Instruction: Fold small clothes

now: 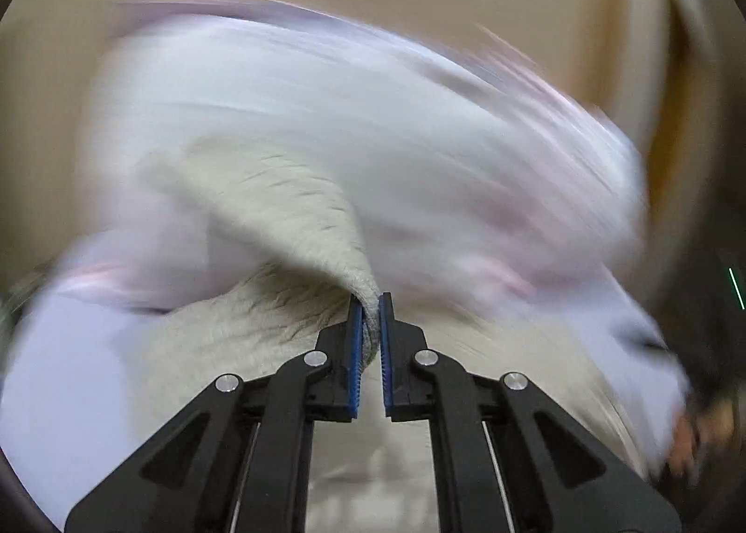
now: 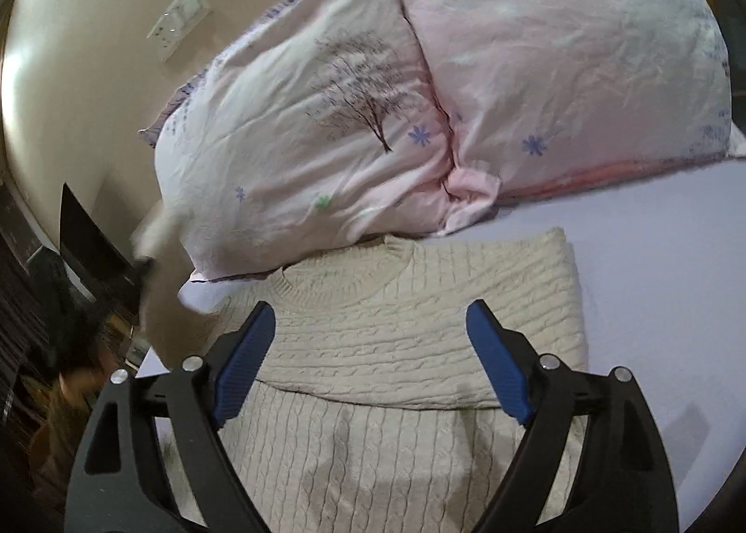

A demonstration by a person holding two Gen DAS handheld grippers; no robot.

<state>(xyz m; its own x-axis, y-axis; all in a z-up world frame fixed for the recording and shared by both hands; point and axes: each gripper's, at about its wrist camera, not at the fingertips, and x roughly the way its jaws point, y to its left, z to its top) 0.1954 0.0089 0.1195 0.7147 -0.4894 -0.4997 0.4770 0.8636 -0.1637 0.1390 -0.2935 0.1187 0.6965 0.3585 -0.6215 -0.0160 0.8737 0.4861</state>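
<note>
A cream cable-knit sweater [image 2: 396, 323] lies on the pale lilac bed sheet [image 2: 652, 276], its right side folded in over the body. My right gripper [image 2: 370, 332] hangs open and empty just above the sweater's chest, below the neckline. My left gripper [image 1: 370, 323] is shut on a cuff or edge of the sweater [image 1: 289, 206] and holds it lifted; that view is heavily blurred by motion. In the right wrist view the lifted sleeve [image 2: 161, 262] shows as a blur at the bed's left edge.
Two pink printed pillows [image 2: 373, 113] lie right behind the sweater's neckline. A cream wall with a socket plate [image 2: 179, 20] is at the left. Dark furniture and floor clutter [image 2: 70, 300] lie beyond the bed's left edge.
</note>
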